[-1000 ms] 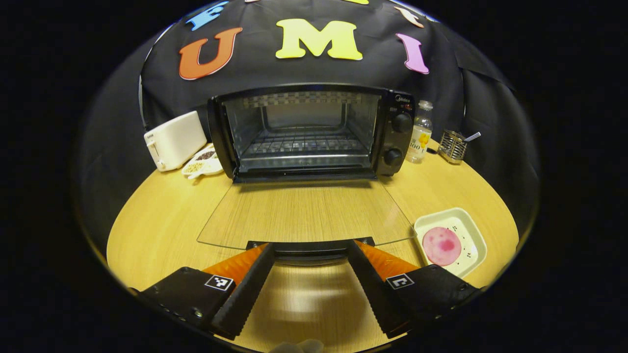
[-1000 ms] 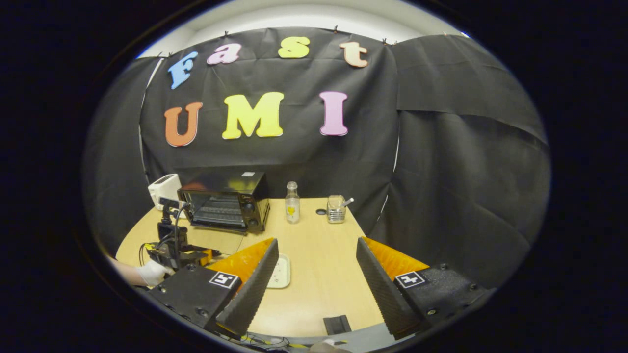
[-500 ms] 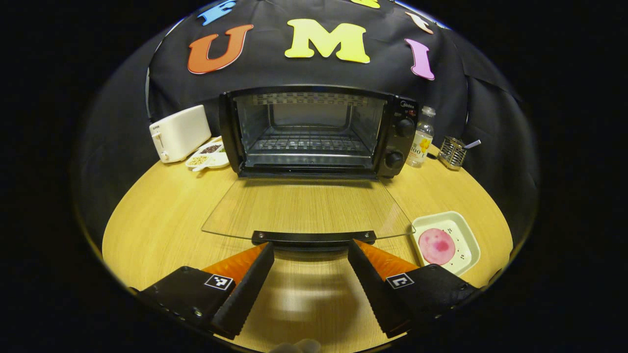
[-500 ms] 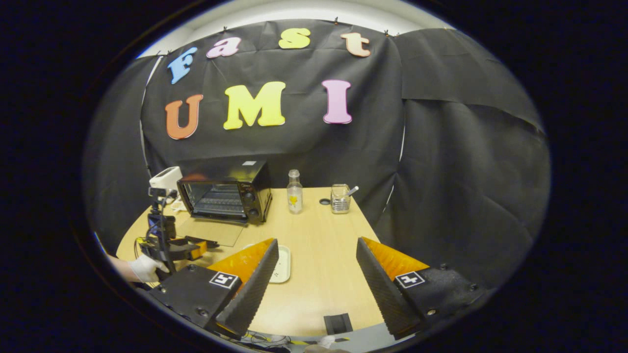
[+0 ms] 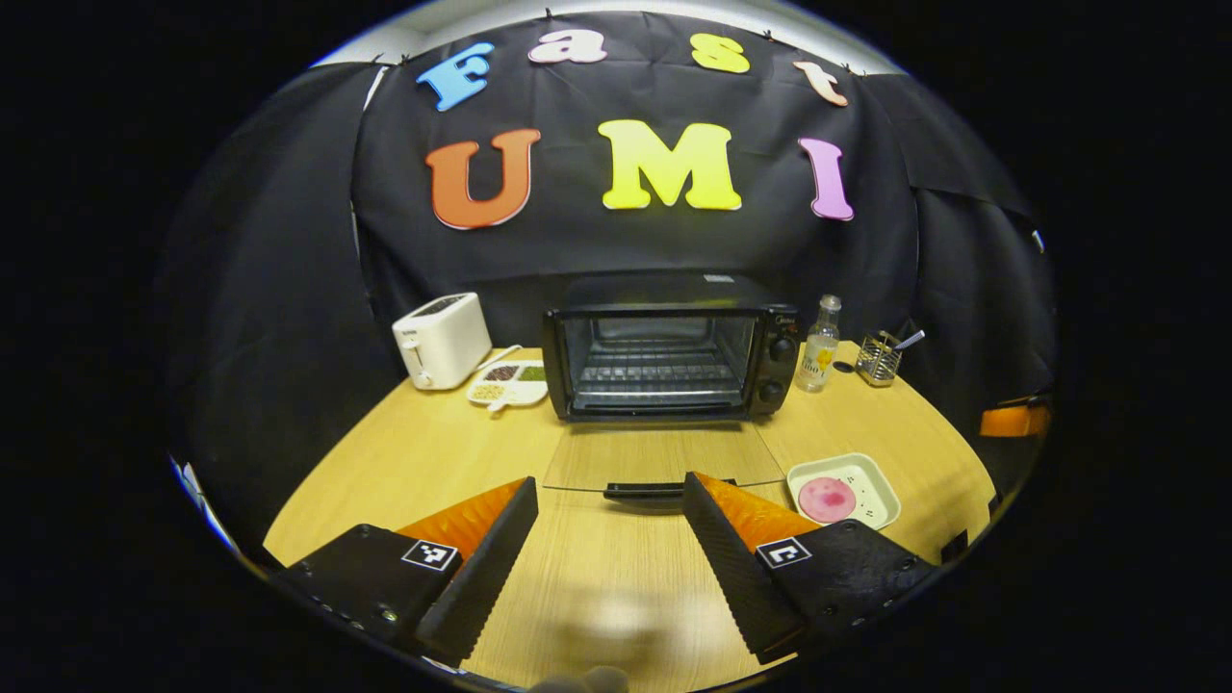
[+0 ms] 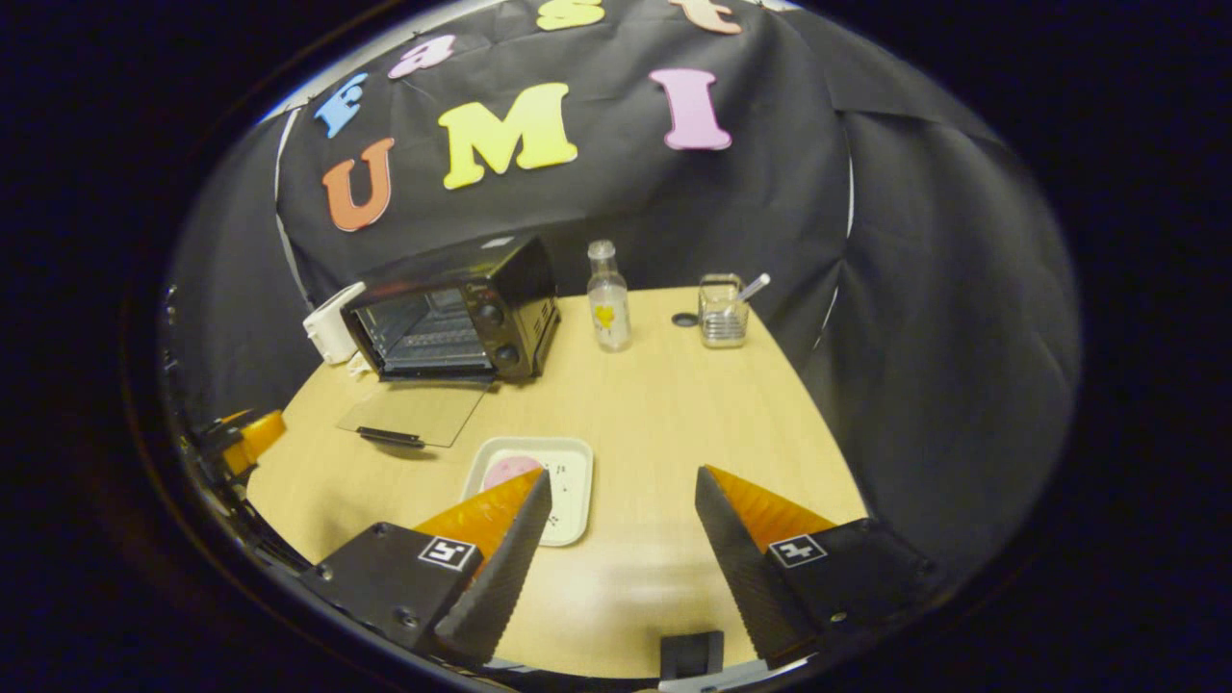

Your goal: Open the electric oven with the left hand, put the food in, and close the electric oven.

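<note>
Oven (image 5: 669, 358) door (image 5: 662, 456) lies flat open, both grippers (image 5: 608, 539) (image 6: 621, 539) spread and empty, food on tray (image 6: 570, 491) by door; risk: right gripper clips door handle (image 6: 390, 437) going in.

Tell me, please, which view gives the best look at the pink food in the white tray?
The left gripper view shows it best: the round pink slice lies whole and unobstructed in the white tray, beside the open oven door. In the right gripper view the right gripper's orange finger covers most of the slice, leaving a pink edge.
</note>
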The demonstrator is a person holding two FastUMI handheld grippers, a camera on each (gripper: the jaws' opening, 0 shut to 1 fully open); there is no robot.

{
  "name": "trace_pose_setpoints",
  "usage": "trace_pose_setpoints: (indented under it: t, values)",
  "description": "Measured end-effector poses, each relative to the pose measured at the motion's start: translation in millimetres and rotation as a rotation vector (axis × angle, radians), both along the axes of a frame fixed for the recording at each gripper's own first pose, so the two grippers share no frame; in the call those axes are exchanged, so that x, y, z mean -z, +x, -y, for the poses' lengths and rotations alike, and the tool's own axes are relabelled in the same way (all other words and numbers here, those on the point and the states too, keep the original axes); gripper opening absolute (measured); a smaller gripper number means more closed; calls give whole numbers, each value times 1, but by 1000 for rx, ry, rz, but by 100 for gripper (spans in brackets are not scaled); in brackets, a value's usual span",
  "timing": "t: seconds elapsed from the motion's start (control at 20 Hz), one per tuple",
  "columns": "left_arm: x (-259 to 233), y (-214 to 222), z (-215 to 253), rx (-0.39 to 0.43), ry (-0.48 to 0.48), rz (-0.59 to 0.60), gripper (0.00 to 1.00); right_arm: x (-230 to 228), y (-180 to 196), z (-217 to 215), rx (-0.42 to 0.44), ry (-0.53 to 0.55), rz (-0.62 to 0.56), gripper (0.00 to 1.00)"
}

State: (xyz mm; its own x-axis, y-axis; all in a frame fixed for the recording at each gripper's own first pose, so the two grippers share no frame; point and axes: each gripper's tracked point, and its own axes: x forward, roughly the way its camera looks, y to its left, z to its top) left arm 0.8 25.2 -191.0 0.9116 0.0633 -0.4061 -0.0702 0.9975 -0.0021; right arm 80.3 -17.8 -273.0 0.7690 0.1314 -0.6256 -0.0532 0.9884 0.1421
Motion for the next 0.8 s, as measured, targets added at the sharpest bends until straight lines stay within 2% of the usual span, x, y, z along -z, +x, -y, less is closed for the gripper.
trace_pose_setpoints:
  t: [0.25,0.4,0.45,0.5,0.55,0.65,0.8]
  values:
    - [-62,-47,7,-94,28,57,97,63,38,-22,-86,103,-171,80]
    - [-79,-63,12,-142,47,59,96,94,53,-37,-114,154,-275,70]
    - [-84,-68,15,-165,47,61,96,99,56,-40,-122,170,-303,56]
    - [-86,-76,21,-182,33,59,96,110,58,-41,-117,168,-331,52]
    - [-87,-81,28,-197,17,54,97,118,62,-39,-106,163,-360,43]
    - [-86,-89,36,-221,8,47,97,125,63,-47,-112,212,-416,31]
    - [-83,-96,40,-249,3,31,97,125,65,-52,-141,219,-466,24]
